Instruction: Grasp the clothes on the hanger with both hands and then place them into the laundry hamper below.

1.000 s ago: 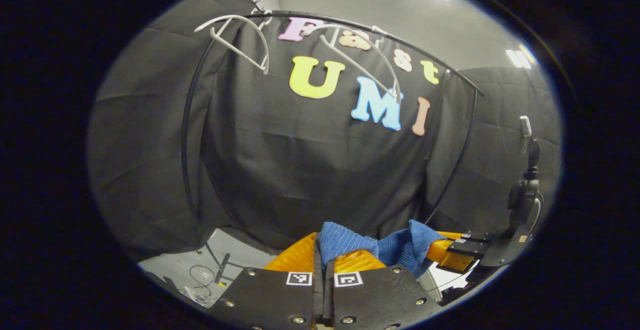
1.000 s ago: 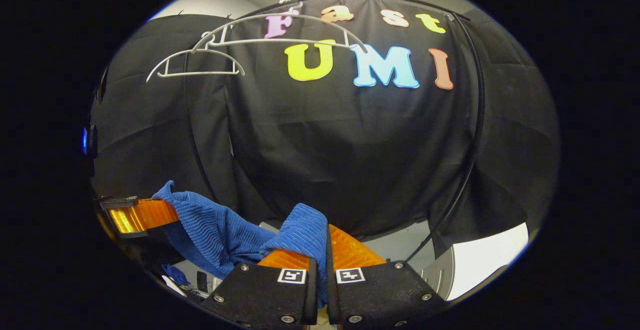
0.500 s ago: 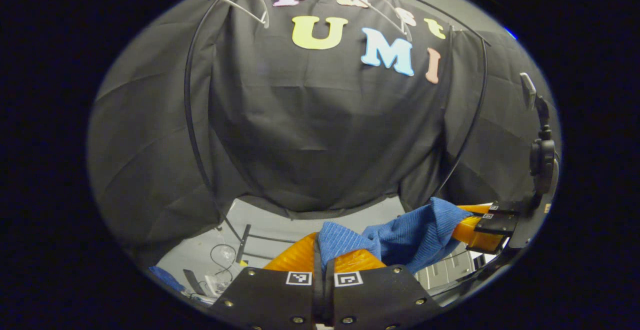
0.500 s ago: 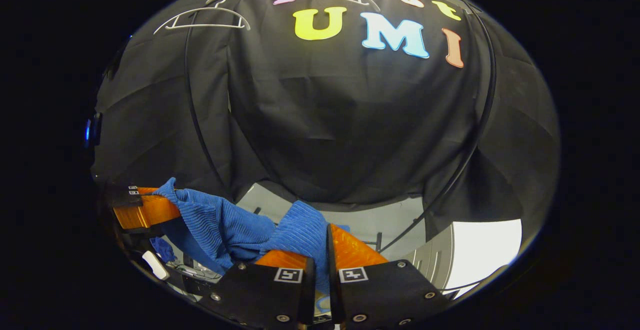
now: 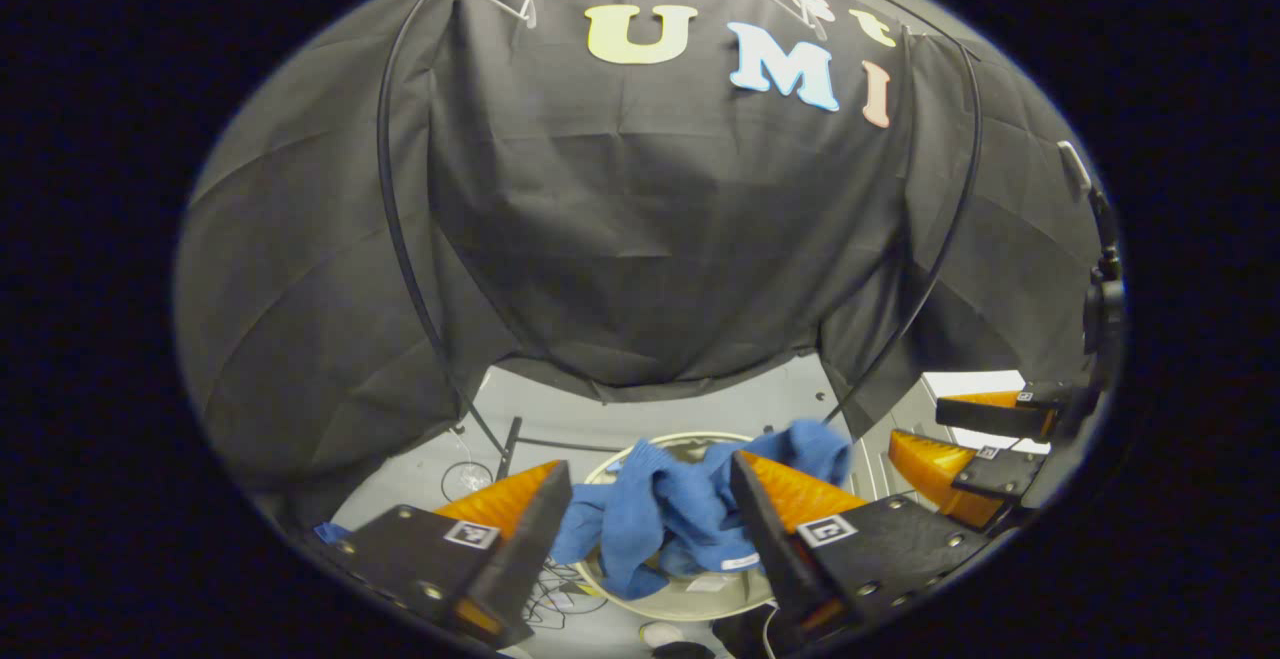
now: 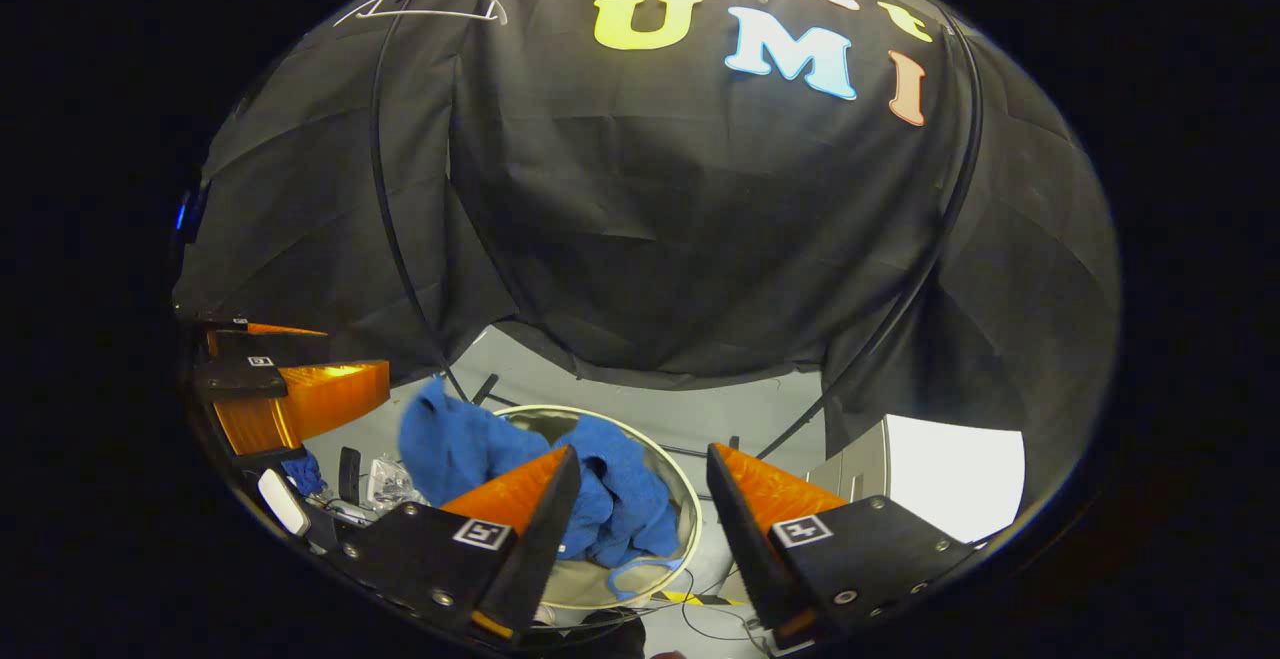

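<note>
Both sets of jaws spread wide, nothing between them. Left gripper [image 5: 645, 524] and right gripper [image 6: 635, 514] hover above the laundry hamper [image 5: 705, 603], pointed down at it. Also seen from across: right gripper [image 5: 975, 439] at far right of the left gripper view, left gripper [image 6: 290, 389] at far left of the right gripper view, jaws apart there too.

Blue ribbed garment [image 5: 680, 509] bunched over the hamper mouth, mostly inside the rim; in the right gripper view the same garment [image 6: 610, 499] shows one flap up near or over the near-left rim [image 6: 440, 439]. Cannot tell if that flap rests on the rim or is mid-air. Hamper on the floor [image 5: 560, 419], round, pale rim. Empty white hangers [image 6: 420, 9] on the rail [image 5: 400, 239] up top, well apart from the garment.

Handling, judged: soft knit, light, limp, no shape of its own; folds and sags wherever unsupported. Not fragile, not slippery, ribbing should bite well in the jaws. Best hold looks like a thick bunched fold, one per gripper, well apart so the cloth hangs short. Single-layer edge pinch likely to slip or stretch. If the stray flap hangs outside, pinch that raised fold and tuck inward over the rim.
</note>
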Motion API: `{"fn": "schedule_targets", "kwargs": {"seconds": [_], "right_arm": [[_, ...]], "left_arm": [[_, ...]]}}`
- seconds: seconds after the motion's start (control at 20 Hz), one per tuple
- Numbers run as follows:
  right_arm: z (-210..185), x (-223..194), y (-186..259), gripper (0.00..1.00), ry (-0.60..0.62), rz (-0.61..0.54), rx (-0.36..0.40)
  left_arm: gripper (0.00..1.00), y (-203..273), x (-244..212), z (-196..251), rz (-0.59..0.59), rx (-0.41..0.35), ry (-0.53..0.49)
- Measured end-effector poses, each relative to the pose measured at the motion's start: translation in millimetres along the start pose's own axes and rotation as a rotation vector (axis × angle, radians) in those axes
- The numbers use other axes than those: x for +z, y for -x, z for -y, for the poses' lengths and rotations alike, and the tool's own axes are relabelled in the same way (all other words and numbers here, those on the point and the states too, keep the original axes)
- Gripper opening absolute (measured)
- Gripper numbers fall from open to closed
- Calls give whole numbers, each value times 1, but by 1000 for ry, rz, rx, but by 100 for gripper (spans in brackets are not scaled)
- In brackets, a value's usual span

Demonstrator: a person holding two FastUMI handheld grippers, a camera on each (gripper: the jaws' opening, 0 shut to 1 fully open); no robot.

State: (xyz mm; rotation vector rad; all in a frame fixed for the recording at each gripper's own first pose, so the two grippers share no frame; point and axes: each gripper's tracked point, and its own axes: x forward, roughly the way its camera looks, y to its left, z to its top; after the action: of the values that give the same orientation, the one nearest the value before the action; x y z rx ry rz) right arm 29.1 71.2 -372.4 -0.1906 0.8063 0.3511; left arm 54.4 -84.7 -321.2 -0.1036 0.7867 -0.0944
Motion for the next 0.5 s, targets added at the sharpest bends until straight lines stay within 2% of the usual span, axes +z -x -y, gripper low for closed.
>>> {"fn": "schedule_targets", "kwargs": {"seconds": [0.05, 0.1, 0.15, 0.2, 0.25, 0.3, 0.35, 0.5], "right_arm": [[-1, 0, 1, 84, -6, 1, 0], [-1, 1, 3, 91, -8, 4, -2], [-2, 2, 5, 92, -10, 9, -3], [-1, 3, 7, 94, -13, 12, -4], [-1, 5, 9, 94, -17, 16, -3], [-1, 7, 11, 94, -22, 23, -4], [0, 10, 13, 94, -24, 30, -9], [3, 30, 28, 95, -44, 80, -25]], "left_arm": [[95, 2, 1, -1, 5, 4, -7], [95, 2, 3, -2, 8, 9, -15], [95, 3, 2, -3, 14, 14, -21], [100, 4, 4, -5, 20, 19, -26], [95, 6, 5, -6, 23, 22, -28], [100, 7, 7, -8, 30, 25, -28], [95, 11, 12, -9, 44, 32, -29], [95, 23, 45, -11, 125, 41, -44]]}}
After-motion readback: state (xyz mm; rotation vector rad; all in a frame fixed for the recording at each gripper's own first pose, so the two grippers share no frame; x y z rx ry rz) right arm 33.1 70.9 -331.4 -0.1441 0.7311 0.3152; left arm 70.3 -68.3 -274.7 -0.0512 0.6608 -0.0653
